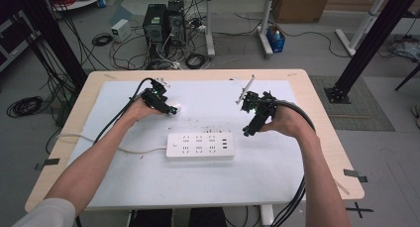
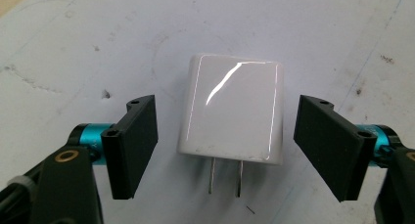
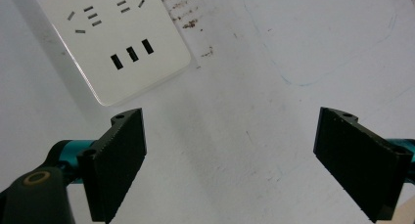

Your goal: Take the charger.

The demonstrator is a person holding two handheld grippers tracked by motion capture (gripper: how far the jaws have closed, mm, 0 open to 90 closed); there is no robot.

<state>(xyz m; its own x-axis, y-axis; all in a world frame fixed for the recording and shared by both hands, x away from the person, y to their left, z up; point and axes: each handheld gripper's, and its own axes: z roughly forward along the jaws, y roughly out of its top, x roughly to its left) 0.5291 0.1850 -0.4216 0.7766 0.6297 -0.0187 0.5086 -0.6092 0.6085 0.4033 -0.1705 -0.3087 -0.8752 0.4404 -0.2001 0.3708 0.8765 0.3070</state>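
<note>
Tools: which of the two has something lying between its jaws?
The left tool: a white charger lies between its jaws, gaps either side. The right tool has bare mat between its jaws.

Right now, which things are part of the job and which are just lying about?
In use:
- white plug adapter, between the open left tongs
- power strip

Lying about:
- computer towers on the floor
- blue box

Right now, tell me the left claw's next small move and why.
Probably close the left claw onto the white charger. The charger lies flat on the mat between the two pads, prongs toward the camera, with a gap on each side, so nothing grips it yet.
</note>
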